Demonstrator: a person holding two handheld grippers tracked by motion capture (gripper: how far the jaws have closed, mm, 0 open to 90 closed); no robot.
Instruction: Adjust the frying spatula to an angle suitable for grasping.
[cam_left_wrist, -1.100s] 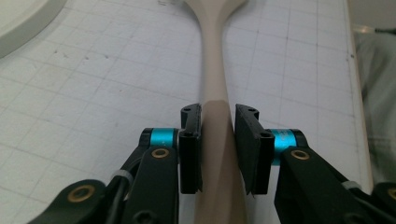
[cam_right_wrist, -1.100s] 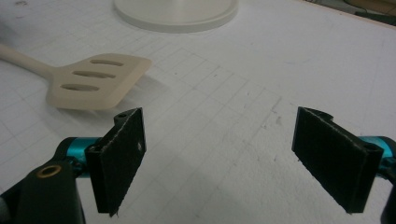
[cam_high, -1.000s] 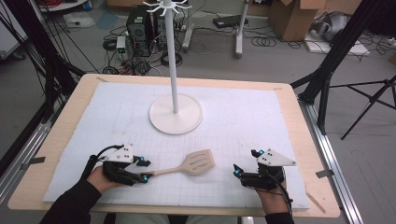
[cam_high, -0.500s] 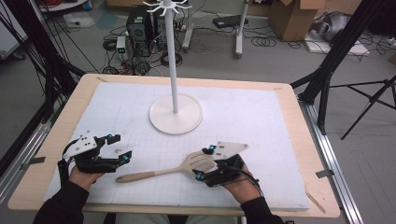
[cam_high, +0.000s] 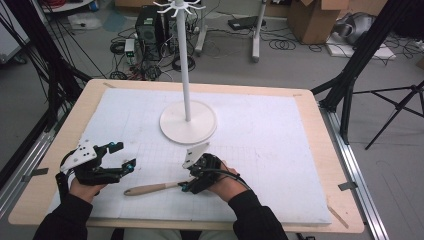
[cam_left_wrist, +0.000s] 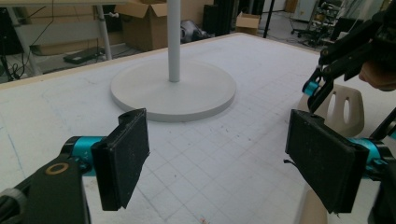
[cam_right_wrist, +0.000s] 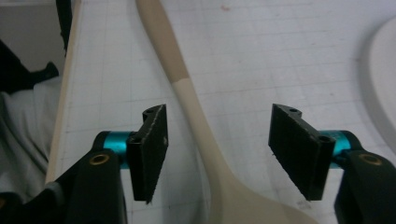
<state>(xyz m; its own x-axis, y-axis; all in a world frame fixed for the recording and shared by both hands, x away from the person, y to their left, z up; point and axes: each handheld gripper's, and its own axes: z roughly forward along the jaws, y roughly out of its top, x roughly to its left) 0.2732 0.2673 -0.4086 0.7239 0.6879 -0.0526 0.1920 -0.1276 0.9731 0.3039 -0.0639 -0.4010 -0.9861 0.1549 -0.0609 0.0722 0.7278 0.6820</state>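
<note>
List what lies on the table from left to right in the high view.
left gripper → wooden handle of the spatula → right gripper, its jaws having just been closing around the spatula's neck. The white stand's base overlaps these in line, so it is left out.

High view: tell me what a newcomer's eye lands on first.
The tall white stand rises from its round base at the middle of the white mat. Nearer the front edge lies a wooden spatula; the right tongs straddle its neck, jaws just closing but pads not yet touching it. The left tongs hover open at the left, holding nothing.
</note>
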